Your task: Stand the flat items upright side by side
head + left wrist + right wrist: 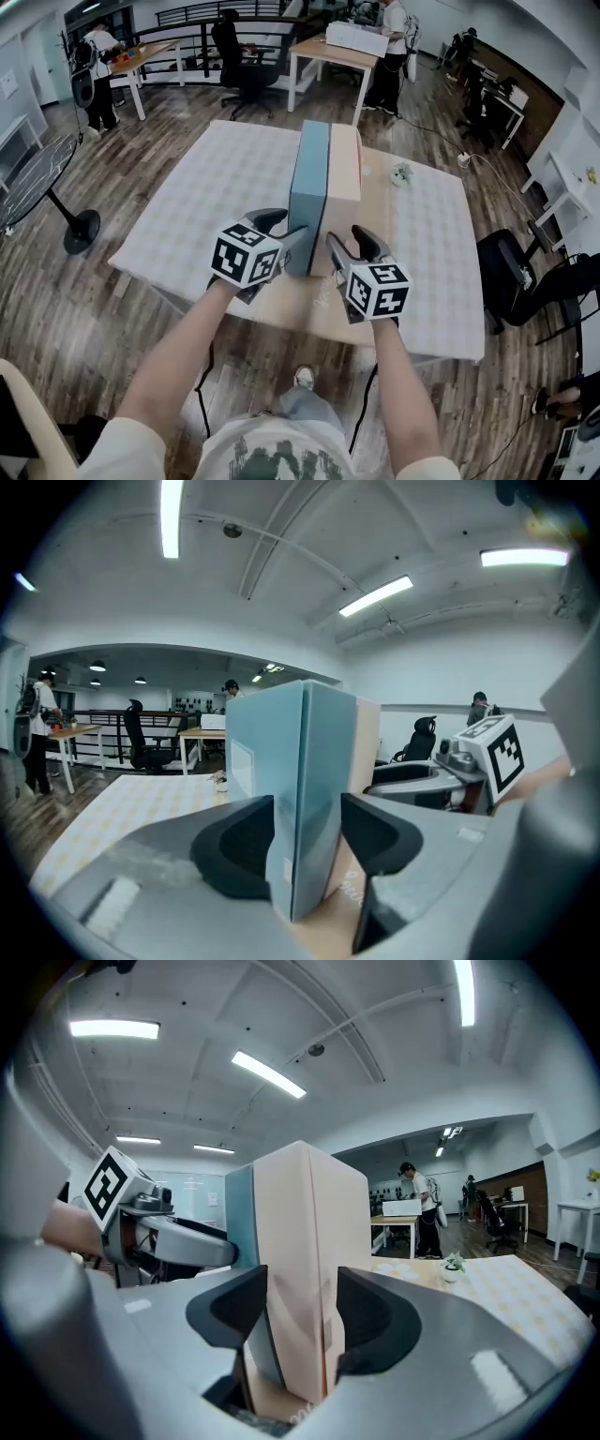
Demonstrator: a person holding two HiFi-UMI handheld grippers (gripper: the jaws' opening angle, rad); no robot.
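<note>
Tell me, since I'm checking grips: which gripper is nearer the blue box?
Left. The left gripper clamps the blue box at its near edge; the right gripper clamps the pink box beside it.

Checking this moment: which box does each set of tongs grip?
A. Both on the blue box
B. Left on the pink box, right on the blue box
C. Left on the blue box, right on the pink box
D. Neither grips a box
C: the left gripper has its tongs closed on the upright blue box, and the right gripper has its tongs closed on the upright pink box beside it.
</note>
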